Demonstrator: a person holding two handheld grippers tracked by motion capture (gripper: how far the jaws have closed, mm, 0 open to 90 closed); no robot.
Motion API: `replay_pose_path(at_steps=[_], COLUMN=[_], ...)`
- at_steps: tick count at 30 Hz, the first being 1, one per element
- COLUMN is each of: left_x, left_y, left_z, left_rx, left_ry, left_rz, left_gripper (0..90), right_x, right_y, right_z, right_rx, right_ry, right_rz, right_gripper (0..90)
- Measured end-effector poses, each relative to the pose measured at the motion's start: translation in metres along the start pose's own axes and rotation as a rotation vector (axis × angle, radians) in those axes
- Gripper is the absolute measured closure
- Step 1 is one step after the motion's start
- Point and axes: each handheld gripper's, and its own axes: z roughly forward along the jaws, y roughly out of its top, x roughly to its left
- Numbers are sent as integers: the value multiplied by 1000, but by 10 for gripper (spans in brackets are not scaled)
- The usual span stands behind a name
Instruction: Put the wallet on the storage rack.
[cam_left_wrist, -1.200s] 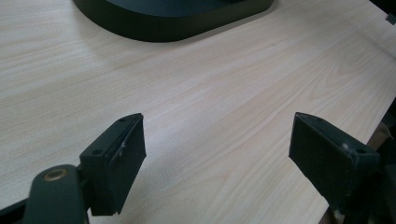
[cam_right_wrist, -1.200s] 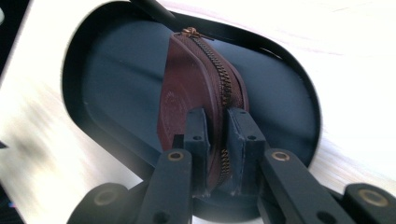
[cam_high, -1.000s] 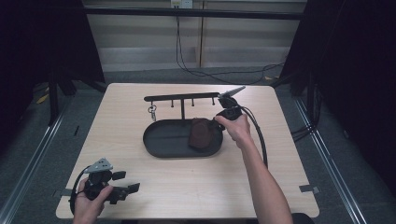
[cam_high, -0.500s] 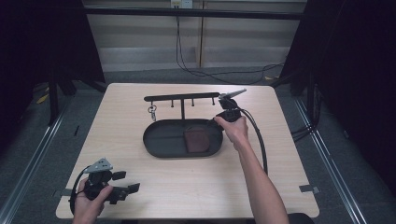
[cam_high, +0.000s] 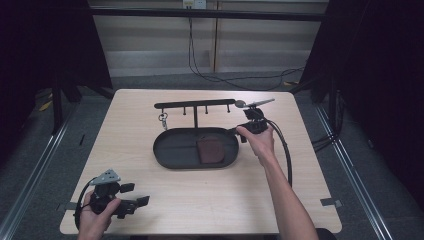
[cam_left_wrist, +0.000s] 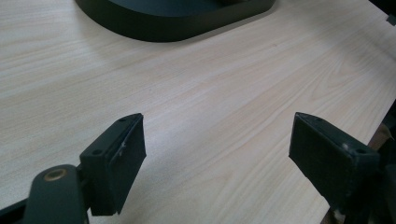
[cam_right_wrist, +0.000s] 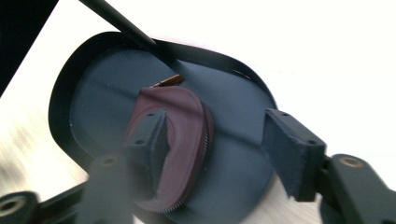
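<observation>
The person's right forearm reaches forward from the bottom of the high view, slanting up and left across the pale wooden surface (cam_high: 310, 165), and the right hand (cam_high: 260, 142) holds the right gripper (cam_high: 239, 134) at the right end of a dark oval tray (cam_high: 170, 150). Its grey plate sticks out toward the far right, and its cable loops back along the forearm. In the right gripper view its jaws stand open, well apart, with nothing between them; they point down into the tray, the left one in front of the pouch and the right one over bare tray floor.

The left hand (cam_high: 95, 217) rests at the near left corner of the surface, holding the left gripper (cam_high: 135, 195) low and pointing right. Its jaws are also spread wide and empty, with only wood grain between them and the tray's near wall farther off.

A dark red-brown zip pouch (cam_right_wrist: 173, 149) lies flat in the right half of the tray, its zipper teeth running round the curved edge and a small brass pull (cam_right_wrist: 168, 81) at its far side. Behind the tray stands a black rack (cam_high: 195, 105) with short pegs, and a key ring (cam_high: 163, 119) hangs from the peg nearest its left end
</observation>
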Motion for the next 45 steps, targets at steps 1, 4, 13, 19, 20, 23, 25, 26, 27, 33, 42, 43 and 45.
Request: replay_pose_path(at_steps=[1,4,13,19,20,23,25,26,27,33,42,43,45], left_x=[0,1,1,1,1,1,1,1,0,0,1,1,1], left_y=[0,0,0,0,0,0,0,0,0,0,0,0,0], left_z=[0,0,-1,-1,0,-1,-1,-1,-1,-1,0,0,0], left_rx=[-3,-6,-7,-7,-6,-7,-6,-8,-9,-9,-5,-1,0], left_ry=[0,0,6,9,10,8,8,8,8,9,15,14,16], left_rz=[-3,-4,-9,-10,-10,-10,-9,-9,-9,-11,-16,-11,-14], left_gripper=[186,186,186,186,186,186,186,186,186,186,186,186,186], right_x=[0,0,-2,3,3,3,3,3,3,4,-6,-8,-10], right_y=[-1,-7,-30,-44,-46,-52,-58,-61,-64,-85,-120,-125,-132], right_z=[-3,-10,-30,-45,-47,-55,-57,-58,-59,-72,-87,-88,-89], right_rx=[-3,-26,-65,-77,-77,-101,-107,-101,-99,-126,-118,-114,-107], right_ry=[-2,-5,-9,-43,-46,-41,-46,-47,-50,-66,-121,-127,-125], right_rz=[-2,-17,-46,-73,-75,-82,-91,-91,-96,-115,-101,-96,-95], right_gripper=[371,347,228,201,190,188,183,181,181,175,168,166,165])
